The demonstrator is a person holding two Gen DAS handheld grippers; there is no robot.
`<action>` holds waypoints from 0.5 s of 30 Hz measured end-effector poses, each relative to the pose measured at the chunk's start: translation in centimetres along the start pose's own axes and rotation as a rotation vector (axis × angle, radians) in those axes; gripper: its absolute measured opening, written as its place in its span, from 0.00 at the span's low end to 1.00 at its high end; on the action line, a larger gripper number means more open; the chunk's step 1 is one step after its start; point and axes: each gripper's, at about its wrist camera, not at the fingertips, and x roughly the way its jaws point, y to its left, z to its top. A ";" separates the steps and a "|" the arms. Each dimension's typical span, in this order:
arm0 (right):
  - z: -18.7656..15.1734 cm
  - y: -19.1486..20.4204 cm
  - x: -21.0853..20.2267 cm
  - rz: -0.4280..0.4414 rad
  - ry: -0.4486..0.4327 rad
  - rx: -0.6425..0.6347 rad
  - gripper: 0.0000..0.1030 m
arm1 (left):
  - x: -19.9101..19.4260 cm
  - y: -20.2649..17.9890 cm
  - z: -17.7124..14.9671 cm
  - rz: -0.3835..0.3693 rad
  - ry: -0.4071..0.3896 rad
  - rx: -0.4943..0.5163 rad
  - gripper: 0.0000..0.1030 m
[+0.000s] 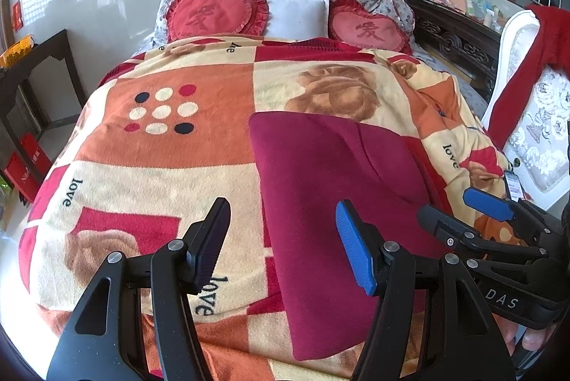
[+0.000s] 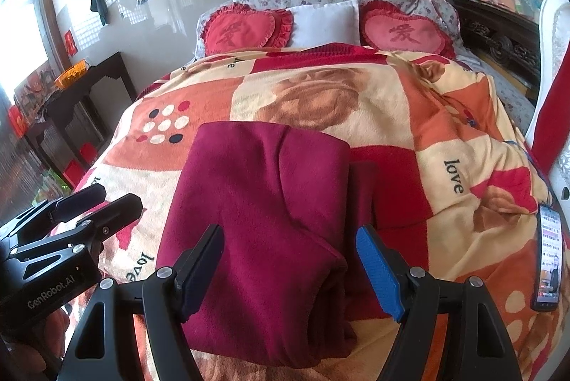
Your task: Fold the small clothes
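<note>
In the left wrist view, our left gripper fills the lower centre, fingers spread with nothing between them, hovering over the left edge of the maroon garment, which lies folded flat on the blanket covering the bed. The right gripper enters at lower right, also spread.

In the right wrist view, the garment sits centre frame, its layered fold toward the lower right. It looks like soft, light fleece that would drape and sag, so we judge a pinch at a near corner or folded edge best.
</note>
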 end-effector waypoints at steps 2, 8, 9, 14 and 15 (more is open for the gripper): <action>0.0 0.1 0.2 0.000 0.005 -0.002 0.72 | 0.1 0.1 0.0 -0.001 0.003 -0.004 0.60; 0.0 0.1 0.7 0.001 0.017 0.000 0.72 | 0.5 0.6 0.1 -0.007 0.008 -0.021 0.60; 0.0 0.1 0.7 0.000 0.018 0.000 0.72 | 0.6 0.8 0.2 -0.008 0.007 -0.026 0.60; 0.0 0.0 1.3 0.000 0.031 0.006 0.72 | 0.8 1.4 0.3 -0.002 -0.005 -0.040 0.60; 0.0 0.0 1.4 -0.001 0.034 0.006 0.72 | 0.7 1.4 0.3 0.000 -0.010 -0.039 0.60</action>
